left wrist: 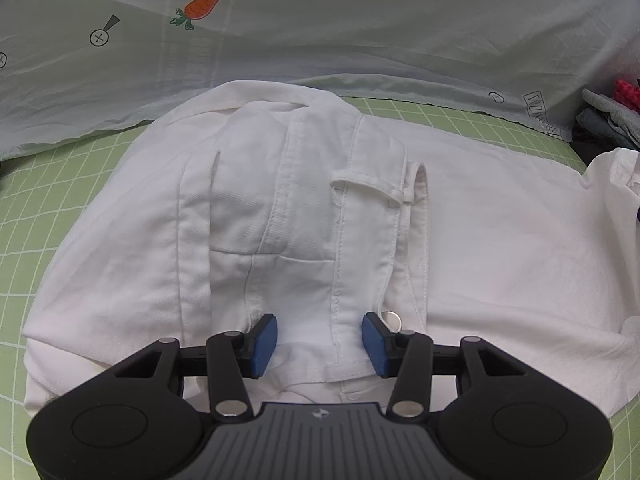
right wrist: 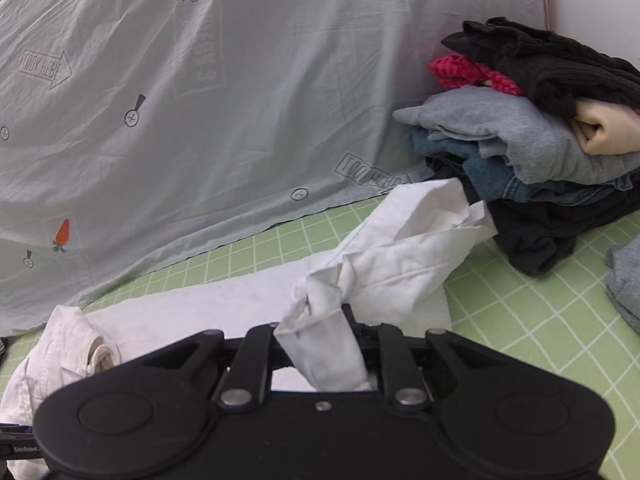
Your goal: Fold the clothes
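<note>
White trousers [left wrist: 300, 208] lie on the green grid mat [left wrist: 60, 200], waistband nearest the left wrist camera, with a belt loop [left wrist: 368, 184] and a metal button [left wrist: 391, 320] showing. My left gripper [left wrist: 320, 340] rests on the waistband, its blue pads [left wrist: 264, 342] apart with flat fabric between them. In the right wrist view, my right gripper [right wrist: 322, 332] is shut on the end of a trouser leg [right wrist: 400, 256], which is lifted off the mat and bunched. The cloth hides its fingertips. The waist end [right wrist: 68, 344] lies at lower left.
A pale sheet with carrot prints [right wrist: 200, 120] drapes along the back of the mat [right wrist: 540, 320]. At the right stands a pile of folded clothes [right wrist: 540, 140] in black, pink, grey and denim. Another grey cloth [right wrist: 626, 280] lies at the right edge.
</note>
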Demonstrator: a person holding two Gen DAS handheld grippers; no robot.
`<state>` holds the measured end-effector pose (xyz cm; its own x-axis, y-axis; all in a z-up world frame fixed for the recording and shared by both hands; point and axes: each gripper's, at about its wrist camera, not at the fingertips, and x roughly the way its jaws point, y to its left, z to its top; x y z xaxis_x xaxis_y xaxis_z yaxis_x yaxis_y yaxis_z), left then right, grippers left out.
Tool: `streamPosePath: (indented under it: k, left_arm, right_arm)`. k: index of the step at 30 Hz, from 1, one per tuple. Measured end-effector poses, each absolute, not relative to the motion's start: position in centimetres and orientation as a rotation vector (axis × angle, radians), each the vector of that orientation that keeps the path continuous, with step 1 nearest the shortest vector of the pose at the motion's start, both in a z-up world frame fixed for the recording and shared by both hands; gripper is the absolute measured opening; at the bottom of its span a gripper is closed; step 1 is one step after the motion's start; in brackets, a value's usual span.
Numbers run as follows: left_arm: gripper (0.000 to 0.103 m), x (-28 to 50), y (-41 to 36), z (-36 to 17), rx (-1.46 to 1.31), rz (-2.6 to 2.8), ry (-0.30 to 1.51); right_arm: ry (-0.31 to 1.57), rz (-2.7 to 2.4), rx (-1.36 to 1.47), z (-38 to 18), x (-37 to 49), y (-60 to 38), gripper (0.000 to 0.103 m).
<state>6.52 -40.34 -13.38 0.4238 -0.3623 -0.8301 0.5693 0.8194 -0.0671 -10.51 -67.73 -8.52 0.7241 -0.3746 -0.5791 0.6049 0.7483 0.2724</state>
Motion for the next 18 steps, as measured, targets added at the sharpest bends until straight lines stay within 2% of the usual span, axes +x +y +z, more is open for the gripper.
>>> streamPosePath:
  k: [18]
  left_arm:
    - [0.050,6.5,-40.2,-13.4,0.228,-0.592,0.966]
  right_arm:
    - [0.610,-0.181,0.390,-8.2,-3.8,-57.2,0.016]
